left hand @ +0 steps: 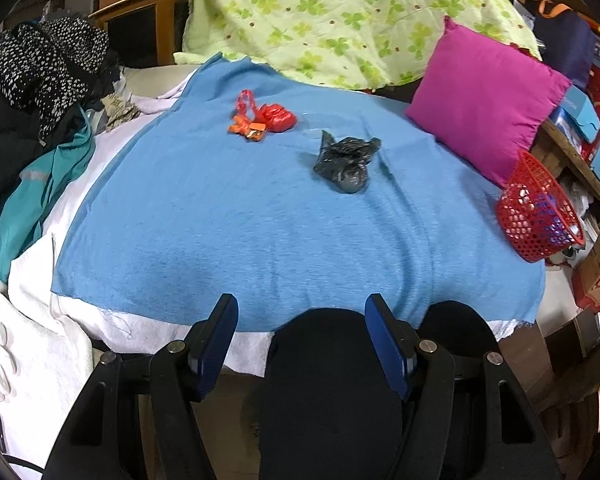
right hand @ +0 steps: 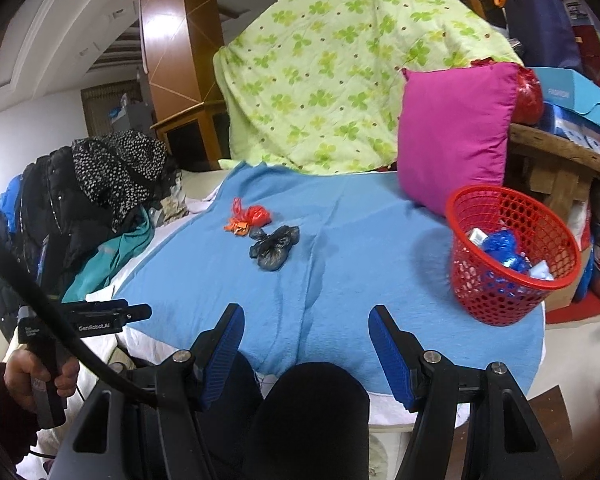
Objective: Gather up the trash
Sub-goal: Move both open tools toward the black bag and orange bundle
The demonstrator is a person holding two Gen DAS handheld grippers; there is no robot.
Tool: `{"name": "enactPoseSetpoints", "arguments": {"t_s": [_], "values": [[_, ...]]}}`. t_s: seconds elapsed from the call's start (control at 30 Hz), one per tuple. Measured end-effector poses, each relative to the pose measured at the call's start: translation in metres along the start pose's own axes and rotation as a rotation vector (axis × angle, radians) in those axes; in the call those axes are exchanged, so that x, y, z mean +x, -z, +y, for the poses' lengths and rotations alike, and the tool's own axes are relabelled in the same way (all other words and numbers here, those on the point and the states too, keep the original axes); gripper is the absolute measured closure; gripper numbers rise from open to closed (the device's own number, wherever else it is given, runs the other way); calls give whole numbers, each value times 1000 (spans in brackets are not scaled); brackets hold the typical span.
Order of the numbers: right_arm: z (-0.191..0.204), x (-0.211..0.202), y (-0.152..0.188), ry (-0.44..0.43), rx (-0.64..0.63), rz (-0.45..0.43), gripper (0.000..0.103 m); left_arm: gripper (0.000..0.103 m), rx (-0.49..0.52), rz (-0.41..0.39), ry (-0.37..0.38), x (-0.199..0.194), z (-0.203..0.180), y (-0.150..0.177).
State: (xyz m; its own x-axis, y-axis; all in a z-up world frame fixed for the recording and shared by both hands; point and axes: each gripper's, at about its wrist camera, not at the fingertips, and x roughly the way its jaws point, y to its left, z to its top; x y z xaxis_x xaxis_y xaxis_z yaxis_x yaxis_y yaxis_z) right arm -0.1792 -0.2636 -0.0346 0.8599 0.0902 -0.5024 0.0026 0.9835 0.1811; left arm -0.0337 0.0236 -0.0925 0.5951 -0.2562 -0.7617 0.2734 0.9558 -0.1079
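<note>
A crumpled black plastic bag (left hand: 344, 162) lies on the blue blanket (left hand: 228, 216), with a red plastic bag (left hand: 274, 117) and an orange wrapper (left hand: 248, 128) beyond it to the left. They also show in the right wrist view: black bag (right hand: 274, 247), red bag (right hand: 254, 216), orange wrapper (right hand: 238, 226). A red mesh basket (right hand: 508, 256) holding blue and white trash stands at the blanket's right edge; it also shows in the left wrist view (left hand: 538, 216). My left gripper (left hand: 302, 316) is open and empty over the near edge. My right gripper (right hand: 306, 328) is open and empty, left of the basket.
A magenta pillow (left hand: 488, 100) leans behind the basket, with a green clover-print cover (left hand: 332, 12) at the back. Dark and teal clothes (left hand: 44, 92) pile up on the left. Boxes and a wooden shelf (right hand: 572, 148) crowd the right. The left gripper's handle (right hand: 80, 320) shows at lower left.
</note>
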Motion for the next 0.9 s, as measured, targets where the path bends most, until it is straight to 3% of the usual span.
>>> {"name": "enactPoseSetpoints", "arguments": {"t_s": [0.4,0.9], "values": [[-14,41,-14,-29,45,41,35,36,-32,65,-58,40,14,-23],[-71,125,-33,-76,194,98,35,36,-38,138,-131,115,16,-77]]}}
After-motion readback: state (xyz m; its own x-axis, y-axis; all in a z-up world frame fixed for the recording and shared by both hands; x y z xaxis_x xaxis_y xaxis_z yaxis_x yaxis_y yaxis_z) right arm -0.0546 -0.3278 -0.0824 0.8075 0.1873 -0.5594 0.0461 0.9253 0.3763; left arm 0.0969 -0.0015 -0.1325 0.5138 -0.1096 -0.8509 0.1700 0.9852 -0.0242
